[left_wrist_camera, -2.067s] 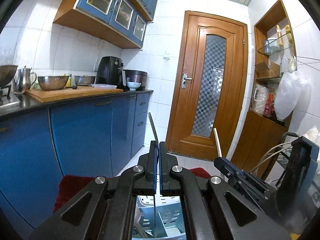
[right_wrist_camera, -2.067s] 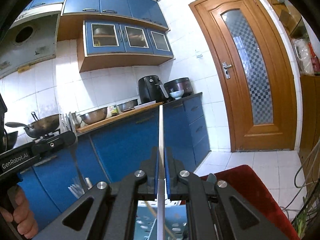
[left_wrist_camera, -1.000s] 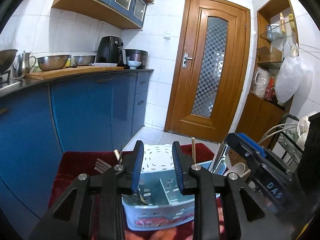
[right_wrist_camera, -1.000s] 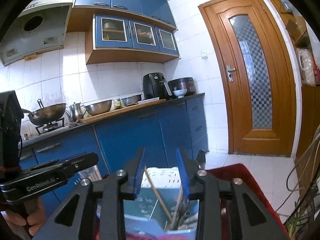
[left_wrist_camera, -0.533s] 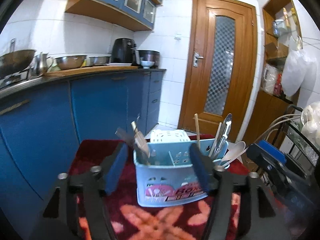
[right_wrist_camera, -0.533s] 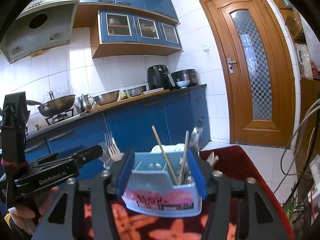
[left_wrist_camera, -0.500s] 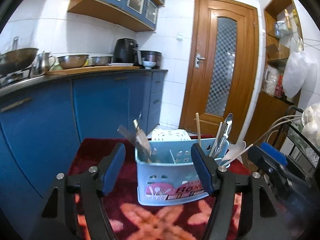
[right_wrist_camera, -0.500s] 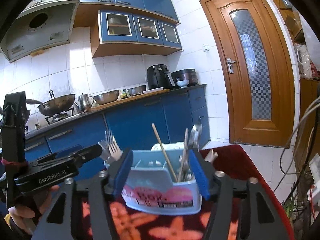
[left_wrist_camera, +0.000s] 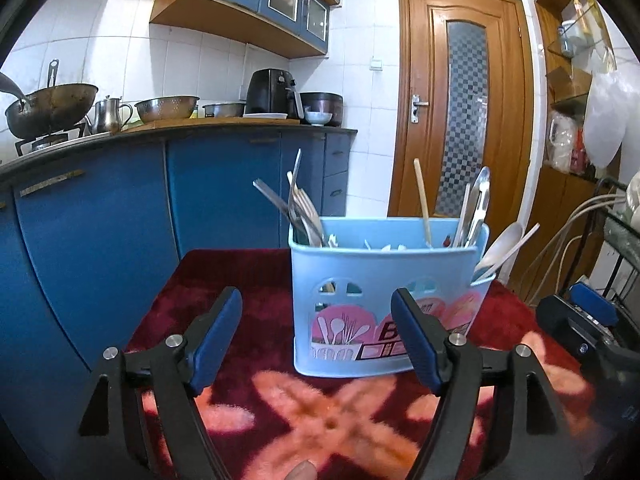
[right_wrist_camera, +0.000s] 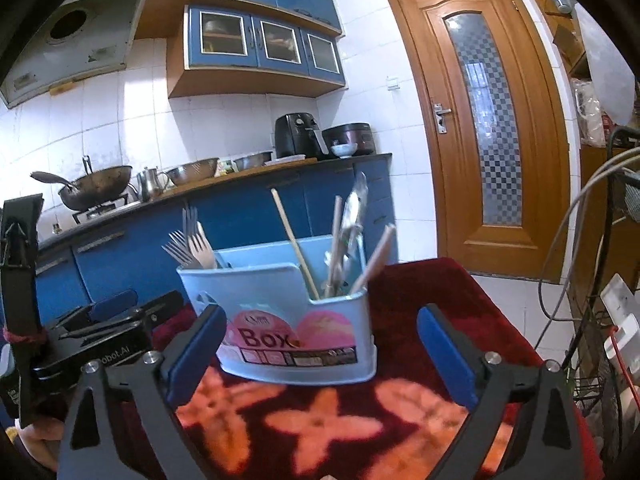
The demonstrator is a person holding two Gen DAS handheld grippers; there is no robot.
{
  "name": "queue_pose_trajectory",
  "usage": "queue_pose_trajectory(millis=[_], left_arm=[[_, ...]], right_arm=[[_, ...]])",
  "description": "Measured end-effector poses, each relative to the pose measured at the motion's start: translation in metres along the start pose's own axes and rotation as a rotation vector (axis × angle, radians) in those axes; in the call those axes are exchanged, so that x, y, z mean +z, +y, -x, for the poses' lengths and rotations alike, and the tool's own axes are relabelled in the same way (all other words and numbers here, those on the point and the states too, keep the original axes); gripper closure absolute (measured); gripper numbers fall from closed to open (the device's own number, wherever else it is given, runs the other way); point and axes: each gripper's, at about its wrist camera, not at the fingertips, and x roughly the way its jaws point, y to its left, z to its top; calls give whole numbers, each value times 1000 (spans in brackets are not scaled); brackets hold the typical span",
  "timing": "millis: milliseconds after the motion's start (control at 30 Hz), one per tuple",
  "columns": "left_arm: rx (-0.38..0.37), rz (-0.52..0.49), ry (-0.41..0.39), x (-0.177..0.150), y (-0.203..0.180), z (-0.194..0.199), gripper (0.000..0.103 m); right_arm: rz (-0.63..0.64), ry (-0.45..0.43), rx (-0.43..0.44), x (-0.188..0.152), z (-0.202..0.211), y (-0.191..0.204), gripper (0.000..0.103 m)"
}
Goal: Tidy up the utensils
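Left wrist view: blue utensil caddy [left_wrist_camera: 384,304] just beyond the spread, empty left tool [left_wrist_camera: 316,328]; right tool [right_wrist_camera: 320,344] likewise.

Pretty bright even daylight-ish look all round, heavy fisheye bending with black corners, white wall tiles [right_wrist_camera: 100,128] up past the tongs a bit blown out, and the red cloth [left_wrist_camera: 320,420] right under the tips is smeared soft.

Black tongs [left_wrist_camera: 316,320] with blue pads [left_wrist_camera: 218,330], silver screws
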Motion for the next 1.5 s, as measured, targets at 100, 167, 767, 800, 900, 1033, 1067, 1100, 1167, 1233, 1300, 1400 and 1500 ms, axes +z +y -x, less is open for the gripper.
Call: queue_pose_trajectory(millis=[100, 167, 767, 800, 900, 1033, 1067, 1100, 1167, 1233, 1300, 1400, 1500], left_arm=[[11, -10, 5, -7, -3, -6, 25], [9, -12, 11, -10, -4, -9, 25], [13, -1, 36, -26, -5, -21, 25], [12, 0, 35, -26, -5, -20, 25], [11, 2, 31, -25, -5, -18, 25], [11, 1, 26, -25, -5, -16, 25], [11, 0, 25, -25, -5, -16, 25], [11, -1, 24, -25, -6, -16, 25], [12, -3, 25, -25, -6, -16, 25], [12, -5, 24, -25, -7, -16, 25], [11, -4, 24, -25, -7, -16, 25], [12, -4, 25, -25, -7, -16, 25], [12, -4, 24, -25, -7, -16, 25]], right_arm=[[-8, 14, -15, -8, -6, -6, 3], [-25, 28, -10, -11, -9, -10, 3], [-33, 44, -23, -14, -14, -12, 1], [-34, 44, -24, -15, -14, -12, 1], [-34, 45, -27, -15, -14, -12, 1], [-34, 45, -26, -15, -14, -12, 1], [-34, 45, -26, -15, -14, -12, 1], [-34, 45, -26, -15, -14, -12, 1], [-33, 45, -26, -15, -14, -12, 1], [-32, 45, -26, -15, -14, -12, 1], [-32, 45, -27, -15, -14, -12, 1], [-32, 45, -26, -15, -14, -12, 1], [-32, 45, -26, -15, -14, -12, 1]])
